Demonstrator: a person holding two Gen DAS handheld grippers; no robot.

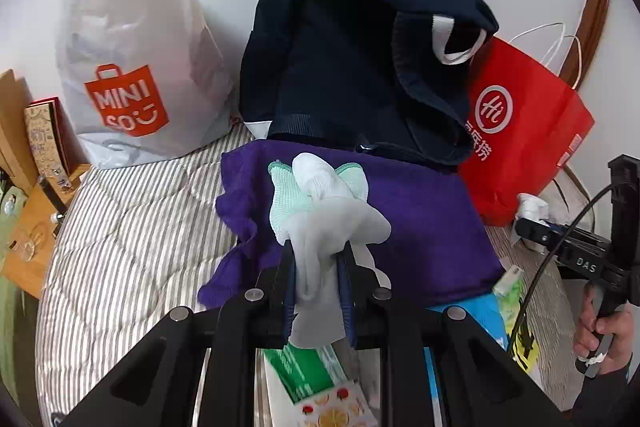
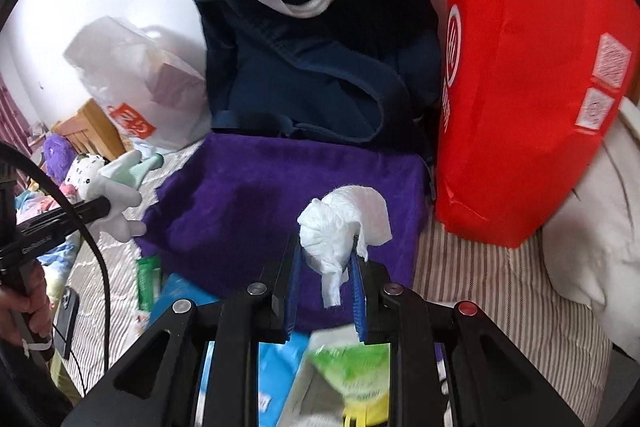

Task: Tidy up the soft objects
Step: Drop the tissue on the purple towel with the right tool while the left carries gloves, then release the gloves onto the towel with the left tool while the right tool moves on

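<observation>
My left gripper is shut on a bunch of white gloves with mint-green cuffs, held above a purple towel spread on the striped bed. From the right wrist view those gloves hang at the left gripper's tip, left of the towel. My right gripper is shut on a crumpled white tissue over the towel's right part. In the left wrist view the right gripper and its tissue sit at the far right, held by a hand.
A navy backpack leans on the wall behind the towel, between a white MINISO bag and a red paper bag. A white pillow lies right. Blue and green packets, a phone and plush toys lie nearer.
</observation>
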